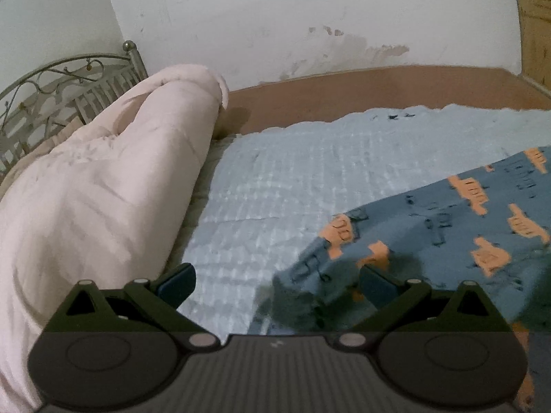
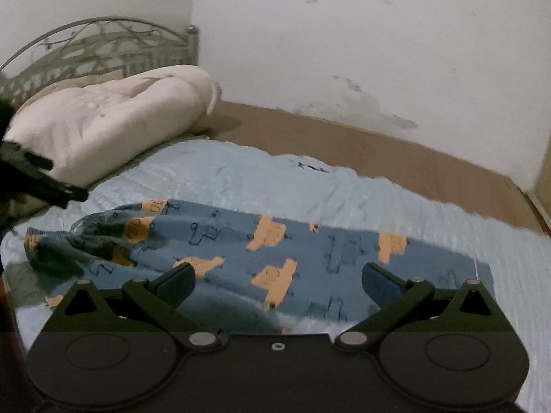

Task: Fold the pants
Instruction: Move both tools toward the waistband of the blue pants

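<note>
- left gripper (image 1: 277, 284) sits wide open over the light blue blanket (image 1: 275, 179), nothing between its fingers
- blue pants (image 1: 430, 227) with orange patches lie on that blanket's right part
- rolled-up pink comforter (image 1: 103, 186) lies along the blanket's left edge, metal headboard (image 1: 65, 86) behind it

The pants (image 2: 275, 251) lie on the blanket (image 2: 241, 172), right of the comforter (image 2: 110, 124).

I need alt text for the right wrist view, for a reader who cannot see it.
Blue pants with orange patches lie spread on a light blue bed cover, just beyond the open right gripper. A rolled white comforter rests by the metal headboard, far left.
</note>
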The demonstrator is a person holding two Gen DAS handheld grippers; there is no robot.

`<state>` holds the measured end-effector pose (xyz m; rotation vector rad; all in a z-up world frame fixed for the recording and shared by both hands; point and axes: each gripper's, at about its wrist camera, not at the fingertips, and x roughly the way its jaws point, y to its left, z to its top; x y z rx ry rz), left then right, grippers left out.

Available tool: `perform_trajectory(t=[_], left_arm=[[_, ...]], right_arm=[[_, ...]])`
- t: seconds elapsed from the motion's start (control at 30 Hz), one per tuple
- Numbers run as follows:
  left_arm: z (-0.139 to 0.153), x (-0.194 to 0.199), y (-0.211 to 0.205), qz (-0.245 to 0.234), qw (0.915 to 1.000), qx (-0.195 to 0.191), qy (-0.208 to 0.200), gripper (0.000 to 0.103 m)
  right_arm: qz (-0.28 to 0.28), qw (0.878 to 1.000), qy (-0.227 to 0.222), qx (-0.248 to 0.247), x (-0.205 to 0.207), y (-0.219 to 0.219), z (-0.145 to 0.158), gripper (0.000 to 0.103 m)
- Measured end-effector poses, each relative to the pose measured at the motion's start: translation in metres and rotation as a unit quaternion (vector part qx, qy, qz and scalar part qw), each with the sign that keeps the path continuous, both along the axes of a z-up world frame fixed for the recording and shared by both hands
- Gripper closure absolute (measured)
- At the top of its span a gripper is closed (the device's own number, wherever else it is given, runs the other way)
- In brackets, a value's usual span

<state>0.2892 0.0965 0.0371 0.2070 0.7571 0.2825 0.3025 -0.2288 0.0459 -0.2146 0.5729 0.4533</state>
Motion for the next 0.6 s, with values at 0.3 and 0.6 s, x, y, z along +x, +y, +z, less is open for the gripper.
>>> perform_trajectory(t=[0.3, 0.6], left_arm=[[-0.019, 0.051, 0.011, -0.024, 0.9994, 0.023, 0.011, 0.0], [-0.04, 0.081, 0.054, -0.108, 0.9929, -0.03, 0.04, 0.0]], right_arm=[[0.106, 0.993, 0.045, -0.008, 0.074, 0.019, -0.023, 0.001], [0.172, 0.981, 0.089, -0.013, 0.129, 0.04, -0.055, 0.001]])
